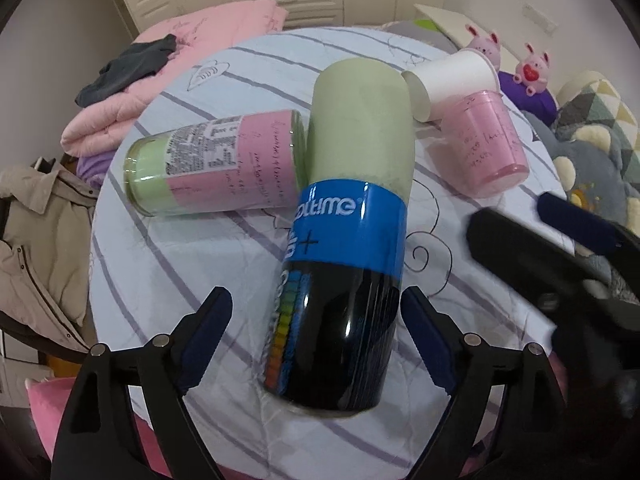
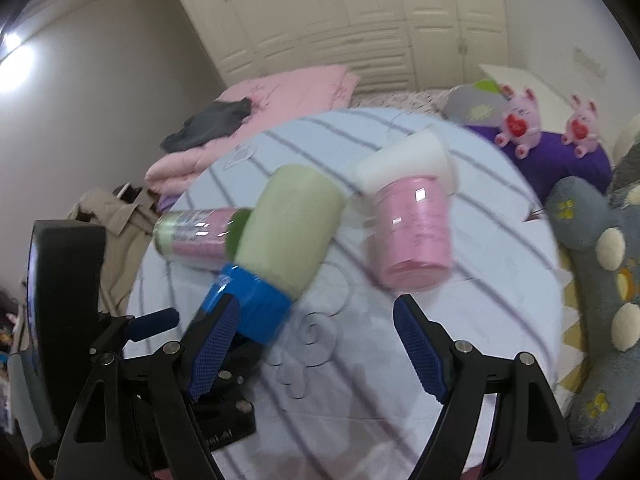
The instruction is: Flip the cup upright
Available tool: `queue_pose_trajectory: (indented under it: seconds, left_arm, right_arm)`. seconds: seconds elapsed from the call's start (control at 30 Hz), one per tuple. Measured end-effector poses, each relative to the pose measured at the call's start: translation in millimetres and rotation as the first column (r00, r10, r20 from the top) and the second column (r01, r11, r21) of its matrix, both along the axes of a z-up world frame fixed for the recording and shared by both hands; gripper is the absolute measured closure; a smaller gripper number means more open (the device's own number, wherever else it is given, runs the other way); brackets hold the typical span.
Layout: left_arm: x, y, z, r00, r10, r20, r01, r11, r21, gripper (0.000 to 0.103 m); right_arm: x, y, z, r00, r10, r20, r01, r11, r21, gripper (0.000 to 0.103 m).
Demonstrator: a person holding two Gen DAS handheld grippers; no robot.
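A tall cup [image 1: 352, 216] with a green top, blue band and black base lies on the striped cloth [image 1: 168, 264]. My left gripper [image 1: 316, 340] is open, its jaws on either side of the cup's black end, not touching. A green-and-pink cup [image 1: 216, 164] lies on its side to the left. A pink cup [image 1: 484, 144] and a white paper cup [image 1: 452, 76] lie at the right. My right gripper [image 2: 316, 352] is open and empty above the cloth [image 2: 460, 320], right of the tall cup [image 2: 280, 236]. The pink cup [image 2: 412, 232] lies ahead of it.
A folded pink quilt [image 1: 132, 88] with a dark garment [image 1: 128, 68] lies at the back left. Pink plush toys [image 1: 532, 68] and a grey plush [image 1: 592, 168] sit at the right. A beige jacket [image 1: 32, 248] hangs at the left. The right gripper's body [image 1: 560, 272] shows at the right.
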State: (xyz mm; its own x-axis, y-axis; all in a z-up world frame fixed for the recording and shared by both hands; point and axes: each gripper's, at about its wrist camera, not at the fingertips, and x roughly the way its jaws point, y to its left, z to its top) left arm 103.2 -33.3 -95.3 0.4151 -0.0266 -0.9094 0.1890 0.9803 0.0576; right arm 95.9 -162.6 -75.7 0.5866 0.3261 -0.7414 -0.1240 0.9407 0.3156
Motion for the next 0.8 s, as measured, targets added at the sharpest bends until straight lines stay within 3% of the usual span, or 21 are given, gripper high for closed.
queue_pose_trajectory:
  seconds: [0.13,0.57,0.7,0.8]
  left_arm:
    - [-7.8,10.9,7.7,1.000,-0.009,0.020,0.009,1.000,-0.013,0.010]
    - [-9.7,31.7,7.7,1.000,-0.029,0.006,0.030,0.996,-0.084,0.009]
    - [-9.1,30.0,7.2,0.999,-0.041,0.004,0.042,0.995,-0.085,0.009]
    - [-9.3,29.8,6.6,0.999,-0.046,0.008,0.046,0.996,-0.076,0.009]
  right_arm:
    - [6.1,8.3,-8.5,0.996,0.051,-0.069,-0.043,0.992,0.119,0.022]
    - [39.7,37.0,-50.3,0.953,0.097,-0.287,-0.009,0.956,0.294,0.023]
    - [44.5,39.6,-53.1,0.951,0.117,-0.286,-0.021,0.948,0.318,0.023]
    - [48.5,41.2,-66.3,0.928,0.125,-0.352,-0.012,0.952,0.307,0.023]
